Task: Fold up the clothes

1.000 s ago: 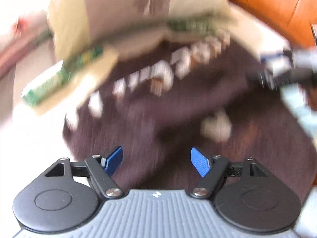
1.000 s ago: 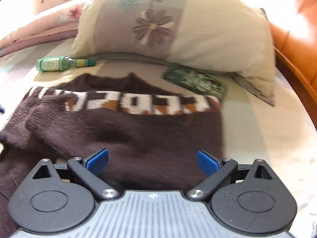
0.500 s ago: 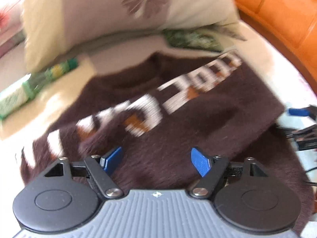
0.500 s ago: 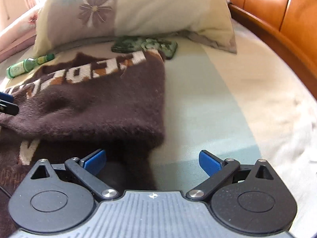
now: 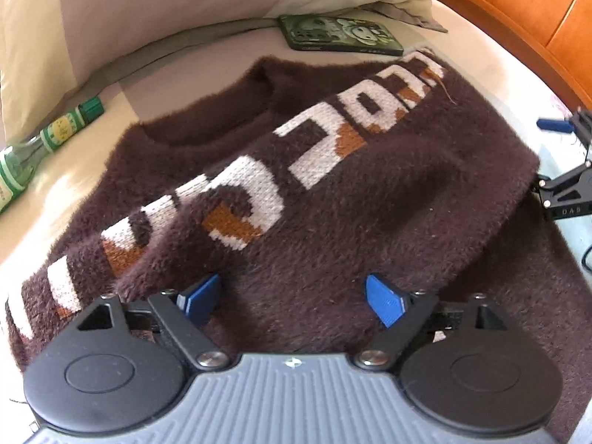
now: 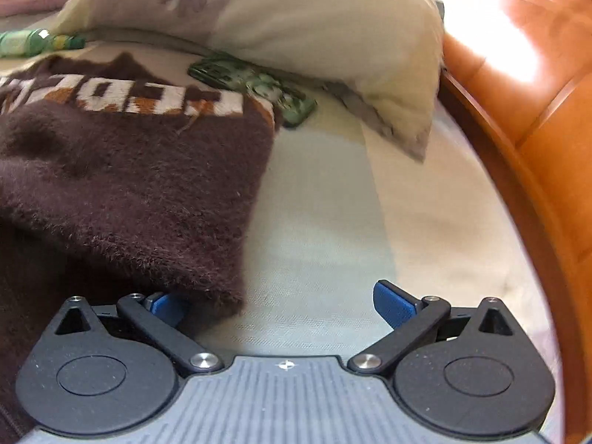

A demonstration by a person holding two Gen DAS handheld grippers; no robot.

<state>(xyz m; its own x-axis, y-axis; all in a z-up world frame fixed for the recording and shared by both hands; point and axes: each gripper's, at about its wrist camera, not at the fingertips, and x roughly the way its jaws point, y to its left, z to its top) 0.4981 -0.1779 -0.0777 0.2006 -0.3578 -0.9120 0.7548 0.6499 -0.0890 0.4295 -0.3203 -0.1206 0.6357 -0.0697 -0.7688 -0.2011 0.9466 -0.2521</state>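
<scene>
A fuzzy dark brown sweater (image 5: 333,192) with white and orange lettering lies on the bed, its upper part folded over the lower. My left gripper (image 5: 292,296) hovers low over the folded layer, its jaws opening, blue pads apart with brown knit between them but not pressed. In the right wrist view the sweater (image 6: 129,185) fills the left half. My right gripper (image 6: 281,303) stands open at the sweater's right edge; its left pad is partly hidden under the fabric's corner, its right pad over bare sheet. The right gripper (image 5: 566,155) also shows at the left wrist view's right edge.
A flowered pillow (image 5: 185,11) lies at the head of the bed beside an orange padded headboard (image 6: 536,92). A green patterned phone case (image 5: 340,35) rests just beyond the sweater. A green glass bottle (image 5: 40,148) lies at the left. Pale sheet (image 6: 351,222) spreads right of the sweater.
Both grippers have come down closer to the sweater. The left view has steadied over the folded layer. The right gripper has slid from above the knit to its right edge.
</scene>
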